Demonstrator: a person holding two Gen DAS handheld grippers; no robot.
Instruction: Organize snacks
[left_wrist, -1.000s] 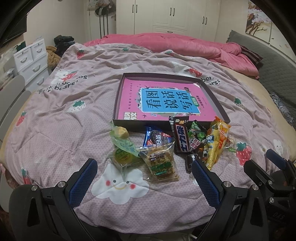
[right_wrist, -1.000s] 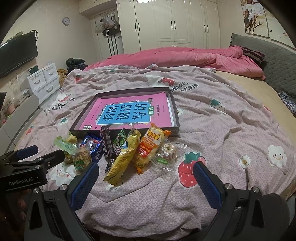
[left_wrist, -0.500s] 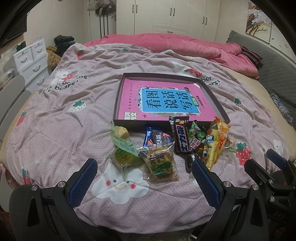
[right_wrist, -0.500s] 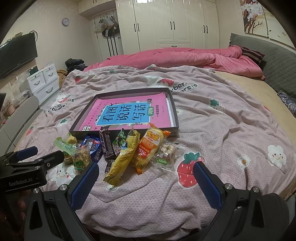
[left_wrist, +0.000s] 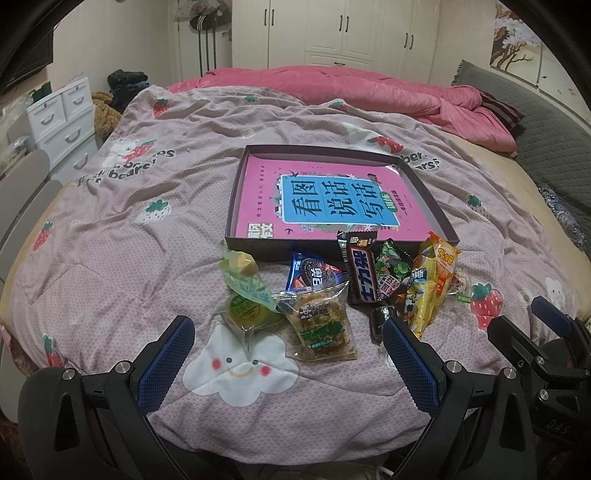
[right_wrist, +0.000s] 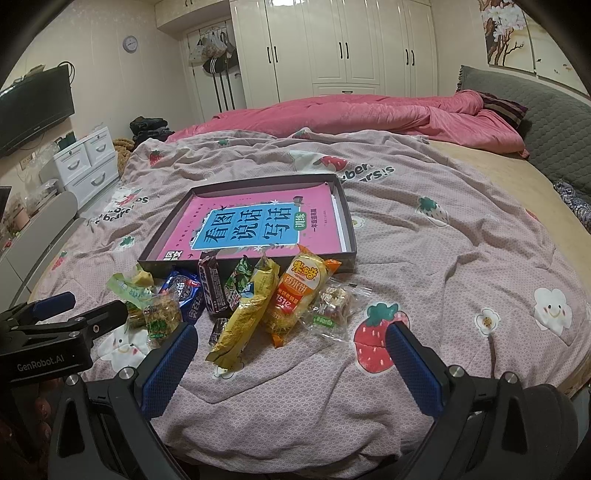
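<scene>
Bedroom, dim light; white wardrobes (right_wrist: 343, 51) at the back, a crumpled pink duvet (right_wrist: 369, 114) beyond. Work surface is a bed under a soft strawberry-print quilt (left_wrist: 122, 258), wrinkled and yielding, so packets will sink when pressed.

Snacks lie in a loose heap just in front of a shallow dark tray (left_wrist: 242, 245) holding a pink book (left_wrist: 332, 199). None is in the tray yet.

- Clear-wrapped cake (left_wrist: 321, 325): light, crushable; take by the body, gently.
- Dark chocolate bar (left_wrist: 362, 273): stiff, its top end leaning on the tray wall; an easy first pick.
- Long yellow packet (right_wrist: 247, 314): crinkly film, likely slippery; pinch mid-length.

Left gripper (left_wrist: 286, 363) and right gripper (right_wrist: 291, 365) hover near the heap, fingers spread wide, holding nothing.
</scene>
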